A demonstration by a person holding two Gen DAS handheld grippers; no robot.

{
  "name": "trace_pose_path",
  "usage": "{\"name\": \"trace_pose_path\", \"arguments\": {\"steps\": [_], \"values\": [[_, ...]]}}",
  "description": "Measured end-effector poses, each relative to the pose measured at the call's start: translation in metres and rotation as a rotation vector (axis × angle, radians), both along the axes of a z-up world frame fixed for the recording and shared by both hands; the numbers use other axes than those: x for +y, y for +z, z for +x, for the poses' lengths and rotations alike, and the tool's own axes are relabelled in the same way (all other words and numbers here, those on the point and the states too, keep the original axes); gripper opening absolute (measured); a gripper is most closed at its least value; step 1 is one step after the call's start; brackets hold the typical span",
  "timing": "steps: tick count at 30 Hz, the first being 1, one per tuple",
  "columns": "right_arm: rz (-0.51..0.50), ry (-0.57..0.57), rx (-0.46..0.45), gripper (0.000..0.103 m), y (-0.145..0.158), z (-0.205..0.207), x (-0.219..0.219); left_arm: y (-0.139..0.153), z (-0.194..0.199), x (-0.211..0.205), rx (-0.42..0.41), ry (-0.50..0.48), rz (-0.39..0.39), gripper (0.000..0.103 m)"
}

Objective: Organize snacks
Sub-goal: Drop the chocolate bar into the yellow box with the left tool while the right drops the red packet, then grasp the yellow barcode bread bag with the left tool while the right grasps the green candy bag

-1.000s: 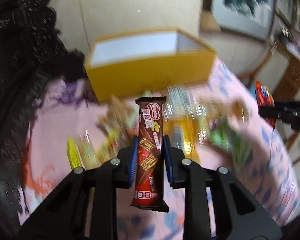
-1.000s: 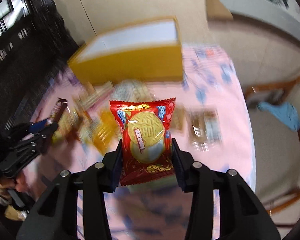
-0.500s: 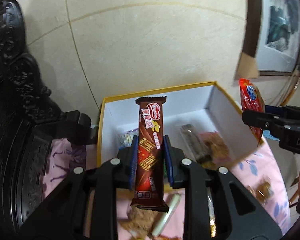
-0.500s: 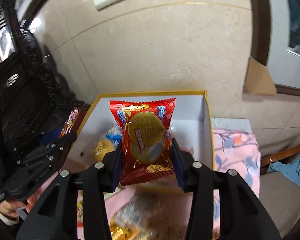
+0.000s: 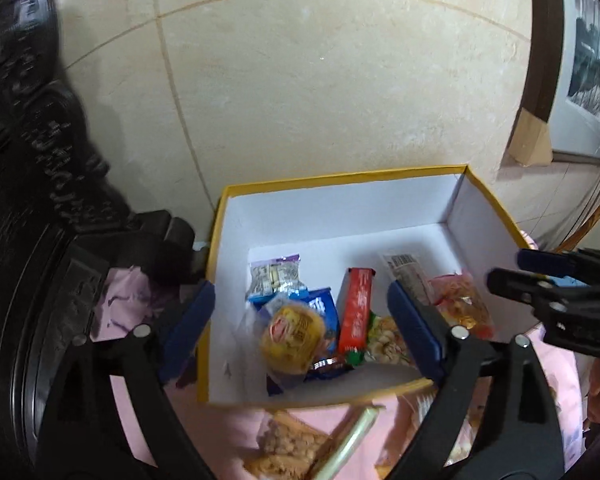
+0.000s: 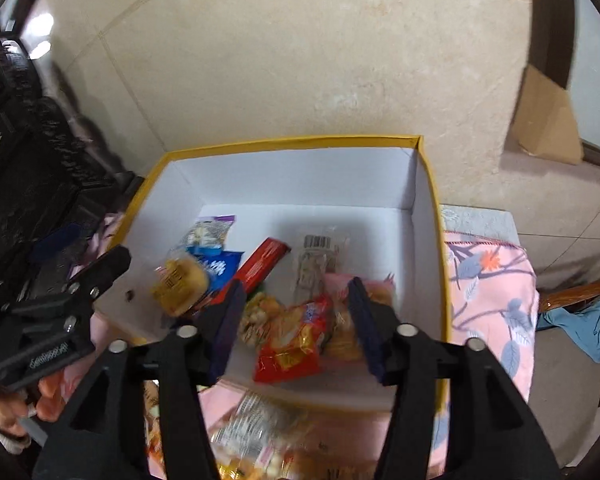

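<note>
Left tongs [image 5: 300, 312]: spread wide, holding nothing, hovering over the near-left part of the box
Right tongs [image 6: 296, 312]: also spread and free of any load, above the near-right part of the box
Box [image 5: 340, 174]: yellow outside, white inside, open-topped, on the table against the wall; stiff card walls, so it should stay put when packets drop in
Snacks in box: a red bar [image 5: 356, 308] lying lengthwise mid-floor, a round yellow cake in clear wrap [image 5: 294, 334] on a blue packet [image 5: 320, 308], a red biscuit pack [image 6: 296, 340] at the near wall, a clear barcoded pack [image 6: 318, 258] farther back
Snacks left out: a few packets on the pink cloth [image 6: 492, 300] in front of the box, among them a nut brittle pack [image 5: 288, 446] and a thin gold stick [image 5: 348, 442]; blurred, so the count is unclear
Handling: all look light and crinkly; film wrappers are slippery and puff with air, so they may squirt out of a flat squeeze
Fragility: biscuits, brittle and cake probably crumble under hard pinching; gentle closure suits them
Where to grip: bars and the stick across the narrow middle; pillow packs at the body just inside a crimped end seam
Risk: thin flat packs on soft cloth are hard to get under
</note>
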State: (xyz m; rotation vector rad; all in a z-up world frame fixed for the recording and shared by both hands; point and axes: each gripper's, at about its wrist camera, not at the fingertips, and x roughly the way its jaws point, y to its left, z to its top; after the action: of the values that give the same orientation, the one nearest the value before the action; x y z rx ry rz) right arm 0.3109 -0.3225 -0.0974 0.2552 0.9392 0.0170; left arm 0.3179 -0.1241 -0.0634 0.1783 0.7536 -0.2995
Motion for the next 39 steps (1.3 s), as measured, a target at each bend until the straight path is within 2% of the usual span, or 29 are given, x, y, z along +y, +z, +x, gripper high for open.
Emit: {"name": "trace_pose_path", "arguments": {"steps": [3, 6, 13, 18, 22, 35, 39], "values": [[0.011, 0.007, -0.049, 0.066, 0.009, -0.044, 0.003, 0.004, -0.027, 0.012, -0.011, 0.012, -0.044, 0.097], [0.008, 0.010, -0.025, 0.066, 0.005, -0.084, 0.007, 0.004, -0.061, 0.023, -0.015, 0.011, -0.077, 0.099], [-0.036, -0.004, 0.088, 0.066, -0.037, -0.179, 0.030, -0.015, -0.125, 0.051, 0.027, 0.055, -0.079, 0.101], [-0.066, -0.006, 0.153, 0.067, -0.068, -0.217, 0.051, -0.034, -0.161, 0.065, 0.059, 0.057, -0.053, 0.101], [-0.099, 0.014, 0.174, 0.067, -0.082, -0.227, 0.067, -0.049, -0.181, 0.071, 0.088, 0.047, -0.013, 0.101], [-0.196, 0.064, 0.222, 0.066, -0.112, -0.213, 0.079, -0.054, -0.194, 0.072, 0.108, 0.031, -0.009, 0.101], [-0.295, 0.055, 0.223, 0.067, -0.124, -0.209, 0.082, -0.059, -0.197, 0.068, 0.117, 0.015, 0.001, 0.101]]}}
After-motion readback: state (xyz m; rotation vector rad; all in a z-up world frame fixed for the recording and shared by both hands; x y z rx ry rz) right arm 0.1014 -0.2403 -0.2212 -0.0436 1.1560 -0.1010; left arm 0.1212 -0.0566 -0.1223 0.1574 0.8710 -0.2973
